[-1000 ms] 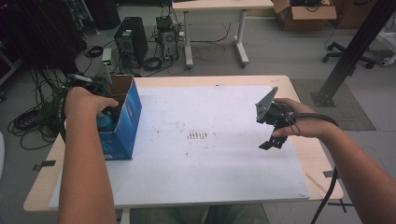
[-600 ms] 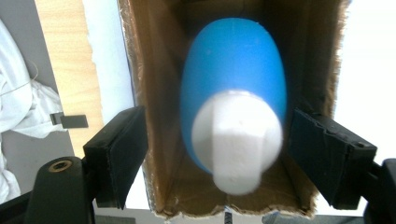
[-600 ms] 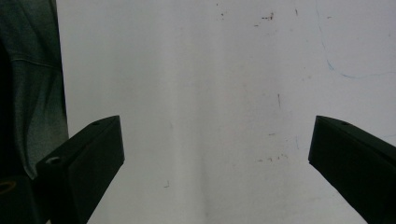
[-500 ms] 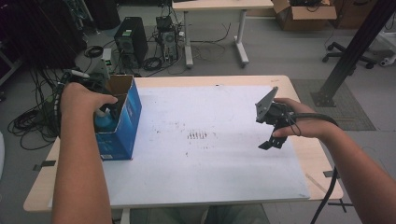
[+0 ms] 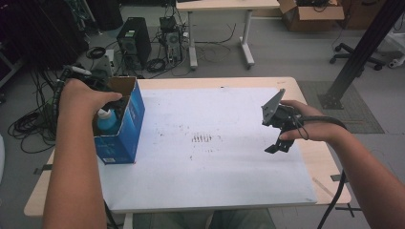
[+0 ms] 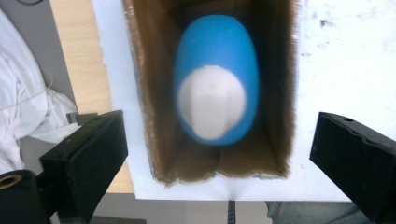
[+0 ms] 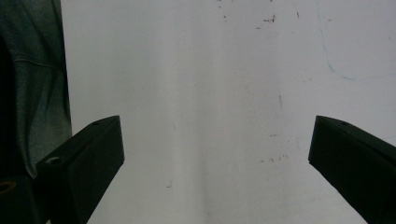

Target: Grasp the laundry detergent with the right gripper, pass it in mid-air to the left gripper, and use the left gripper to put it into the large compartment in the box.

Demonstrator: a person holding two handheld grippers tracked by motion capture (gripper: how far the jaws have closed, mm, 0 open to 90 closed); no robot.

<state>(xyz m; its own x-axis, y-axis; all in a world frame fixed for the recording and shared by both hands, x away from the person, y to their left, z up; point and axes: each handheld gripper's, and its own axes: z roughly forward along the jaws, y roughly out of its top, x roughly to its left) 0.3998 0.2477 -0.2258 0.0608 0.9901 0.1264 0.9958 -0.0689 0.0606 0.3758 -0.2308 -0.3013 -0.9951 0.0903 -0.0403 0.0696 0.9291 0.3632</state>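
Left gripper view: the blue bottle [image 6: 215, 88] with a white cap stands mid-frame inside the cardboard box [image 6: 140, 93]. The left gripper [image 6: 217, 154], jaws just opened wide, holds nothing. Likely light, smooth, slippery plastic; grip the body below the cap.

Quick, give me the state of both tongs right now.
Left tongs: open, jaws just opened, above the blue bottle in the box.
Right tongs: open, empty.

bottle [image 6: 215, 93]: blue body, white cap, upright inside box, touched by nothing | box [image 5: 125, 138]: blue outside, brown cardboard inside, top open, standing upright at the left edge of the white sheet on the worktop [image 5: 305, 157], 1 bottle in it
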